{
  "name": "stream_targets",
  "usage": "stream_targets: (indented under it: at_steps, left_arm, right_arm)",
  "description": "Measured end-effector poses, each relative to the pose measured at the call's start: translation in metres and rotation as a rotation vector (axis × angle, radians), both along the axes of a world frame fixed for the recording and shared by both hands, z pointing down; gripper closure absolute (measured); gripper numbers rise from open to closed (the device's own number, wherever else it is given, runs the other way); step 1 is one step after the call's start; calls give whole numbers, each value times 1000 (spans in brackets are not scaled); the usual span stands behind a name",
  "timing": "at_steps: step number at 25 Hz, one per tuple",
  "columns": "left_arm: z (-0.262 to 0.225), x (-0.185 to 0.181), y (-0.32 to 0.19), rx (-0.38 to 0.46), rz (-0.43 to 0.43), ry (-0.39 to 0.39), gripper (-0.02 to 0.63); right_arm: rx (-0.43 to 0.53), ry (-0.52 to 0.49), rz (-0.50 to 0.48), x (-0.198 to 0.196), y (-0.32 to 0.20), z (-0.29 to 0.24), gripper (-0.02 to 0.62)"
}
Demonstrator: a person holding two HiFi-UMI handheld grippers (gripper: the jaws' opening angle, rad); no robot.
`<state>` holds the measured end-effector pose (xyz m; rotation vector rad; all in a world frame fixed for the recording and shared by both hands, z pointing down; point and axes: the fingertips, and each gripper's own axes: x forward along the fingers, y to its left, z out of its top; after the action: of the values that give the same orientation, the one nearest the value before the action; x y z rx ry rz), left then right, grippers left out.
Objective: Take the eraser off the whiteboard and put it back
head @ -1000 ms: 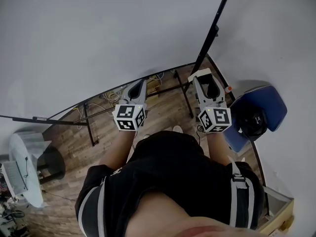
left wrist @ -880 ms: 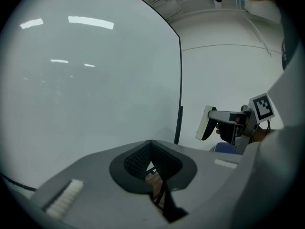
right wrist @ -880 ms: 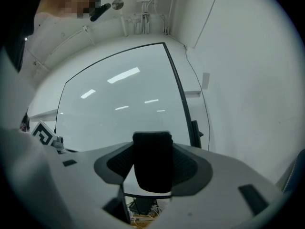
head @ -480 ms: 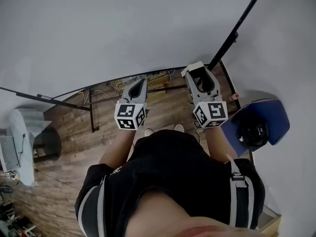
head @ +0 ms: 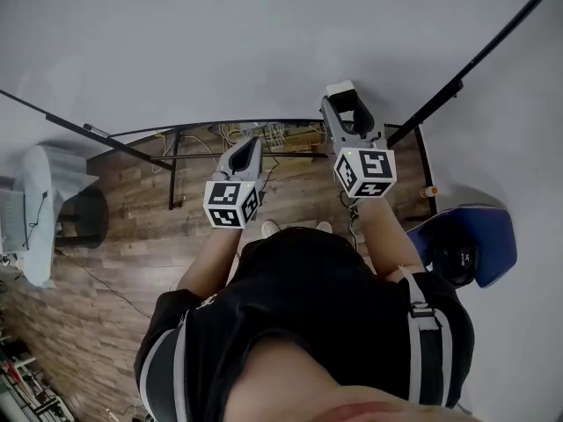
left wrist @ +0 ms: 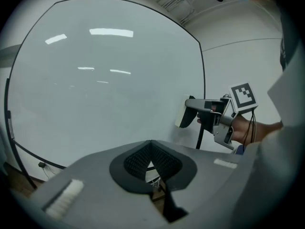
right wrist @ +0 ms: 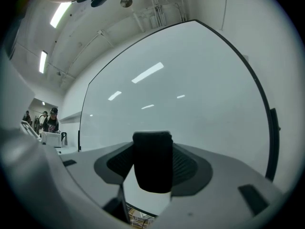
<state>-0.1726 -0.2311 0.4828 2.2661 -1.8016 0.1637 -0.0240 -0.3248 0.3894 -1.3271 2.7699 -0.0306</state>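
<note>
While holding eraser point(right wrist: 152, 162) up by whiteboard point(head: 220, 51), watch the grip. Clamped on it with right gripper point(head: 343, 104), jaws wide round the dark block, pale at its far end. Close to the surface, near the board's right-hand edge; touching or just clear, cannot tell. Left gripper point(left wrist: 151, 159) clenched on nothing, pad against pad, held lower and to the left, well apart from the eraser.

Likely step in hand: setting it back on the board.

Risks from here:
- Arriving tilted, meeting the surface on one edge only and failing to stick.
- Letting go before full contact, dropping it to the floor point(head: 114, 236) below.
- Pushing too hard against a board on a light stand point(head: 171, 170), rocking it.
- Dragging sideways on release and peeling it off again.

Best brought in flat, pressed gently, released only once seated, then drawn straight back.
</note>
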Motion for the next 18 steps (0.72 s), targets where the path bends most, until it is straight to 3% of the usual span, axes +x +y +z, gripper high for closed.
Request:
stream_targets:
  at_steps: [8,18]
  left_arm:
    - [6,-36,9,-9,-98,6,597]
    - [8,-57,10,-11,-135,1,597]
  right_arm:
    - [1,3,-1,-30,-32,-5,360]
    - [41,47,45,-60,-41,-6,360]
